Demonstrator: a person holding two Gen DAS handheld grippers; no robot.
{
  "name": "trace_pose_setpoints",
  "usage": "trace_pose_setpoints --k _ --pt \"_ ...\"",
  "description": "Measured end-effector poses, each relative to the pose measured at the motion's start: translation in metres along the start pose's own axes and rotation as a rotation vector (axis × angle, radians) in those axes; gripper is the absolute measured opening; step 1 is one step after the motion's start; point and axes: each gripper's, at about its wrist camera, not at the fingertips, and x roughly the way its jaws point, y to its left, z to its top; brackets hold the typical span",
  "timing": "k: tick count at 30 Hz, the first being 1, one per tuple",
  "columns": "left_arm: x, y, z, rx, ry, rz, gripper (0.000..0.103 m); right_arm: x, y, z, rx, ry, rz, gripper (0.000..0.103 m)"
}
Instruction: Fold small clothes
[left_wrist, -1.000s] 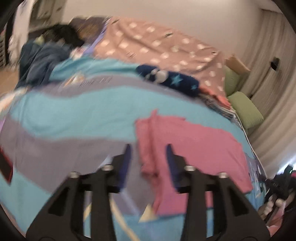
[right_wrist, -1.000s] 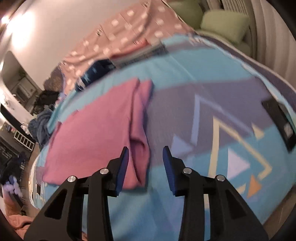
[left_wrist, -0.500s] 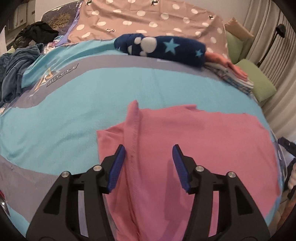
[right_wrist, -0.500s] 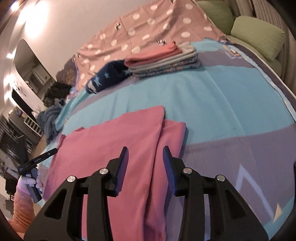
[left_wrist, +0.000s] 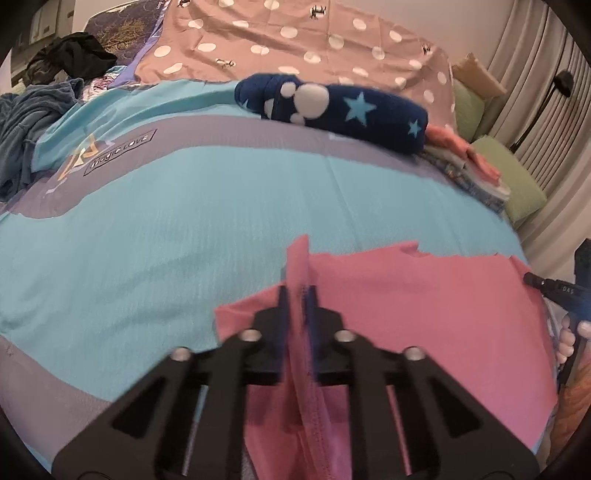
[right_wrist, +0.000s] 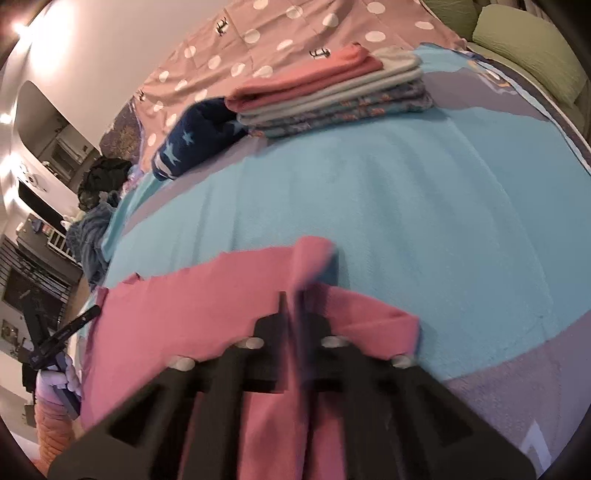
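A pink garment (left_wrist: 424, 314) lies spread on the turquoise and grey bedspread (left_wrist: 166, 229). My left gripper (left_wrist: 297, 295) is shut on a raised fold along the garment's left edge; pink cloth stands up between its blue pads. In the right wrist view the same pink garment (right_wrist: 192, 317) fills the lower left. My right gripper (right_wrist: 291, 299) is shut on a pinched-up ridge near the garment's right edge, with a cloth flap poking up past the fingertips. Each gripper shows at the edge of the other's view, held by a hand.
A stack of folded clothes (right_wrist: 332, 92) sits at the far side of the bed beside a navy star-print bundle (left_wrist: 332, 107). A dotted brown blanket (left_wrist: 295, 40) lies behind. Green cushions (right_wrist: 532, 48) line the right. A heap of dark blue clothes (left_wrist: 26, 122) lies far left.
Both grippers came down onto the pink garment and went from open to shut, each pinching up a fold at its own side edge.
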Motion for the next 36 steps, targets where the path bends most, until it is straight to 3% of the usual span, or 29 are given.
trace_pose_setpoints --k 3,5,7,11,13,15,17,18,21,22,23,24,25,26,28,30,33,35,36 --pt "-0.024 0.002 0.005 -0.048 -0.072 -0.085 0.004 -0.038 0.016 0.002 -0.024 -0.106 0.039 0.002" --pt "-0.046 0.003 0.011 -0.08 -0.132 -0.19 0.004 -0.061 0.021 0.003 -0.028 -0.166 0.06 0.002" --pt "-0.057 0.0 0.018 -0.07 -0.172 -0.228 0.004 -0.079 0.024 0.006 -0.041 -0.213 0.051 0.002" --pt "-0.042 0.006 0.029 -0.068 -0.168 -0.162 0.004 -0.061 0.016 0.014 -0.062 -0.19 0.02 0.002" --pt "-0.019 0.016 0.028 -0.113 -0.097 -0.177 0.005 -0.029 0.004 0.012 -0.054 -0.098 -0.055 0.004" --pt "0.0 0.022 0.02 -0.167 -0.023 -0.187 0.013 -0.006 -0.009 0.002 -0.004 -0.016 -0.087 0.006" --pt "0.006 0.02 0.013 -0.163 -0.002 -0.206 0.049 0.001 -0.014 -0.006 0.014 0.005 -0.074 0.006" --pt "0.007 0.016 0.01 -0.152 -0.002 -0.206 0.052 0.002 -0.015 -0.008 0.015 0.008 -0.077 0.006" --pt "0.014 0.006 0.008 -0.106 0.028 -0.195 0.052 0.0 -0.018 -0.008 0.041 0.007 -0.052 0.008" --pt "0.017 0.003 0.008 -0.089 0.037 -0.182 0.049 -0.002 -0.02 -0.007 0.05 0.006 -0.046 0.018" --pt "0.023 -0.002 0.008 -0.05 0.048 -0.147 0.027 -0.002 -0.021 -0.006 0.057 0.004 -0.042 0.024" --pt "0.027 -0.004 0.009 -0.028 0.059 -0.126 0.013 -0.003 -0.021 -0.006 0.05 0.004 -0.048 0.026" --pt "0.029 -0.002 0.008 -0.032 0.062 -0.122 0.004 -0.003 -0.018 -0.007 0.039 0.0 -0.054 0.015" --pt "0.026 0.0 0.01 -0.058 0.046 -0.135 0.003 -0.007 -0.014 -0.007 0.029 -0.014 -0.058 0.002" --pt "0.007 0.001 0.013 -0.098 -0.015 -0.187 0.003 -0.025 -0.006 -0.006 0.01 -0.086 -0.032 0.002" --pt "-0.023 -0.005 0.019 -0.067 -0.105 -0.229 0.003 -0.043 0.002 -0.001 -0.012 -0.154 -0.029 0.002" --pt "-0.033 -0.008 0.03 -0.003 -0.148 -0.167 0.003 -0.043 0.003 0.009 -0.043 -0.172 -0.066 0.002" --pt "-0.016 -0.002 0.032 0.005 -0.121 -0.122 0.004 -0.027 -0.002 0.007 -0.045 -0.125 -0.138 0.003" --pt "-0.002 0.003 0.03 0.003 -0.075 -0.096 0.011 -0.022 -0.004 0.004 -0.044 -0.101 -0.171 0.004"
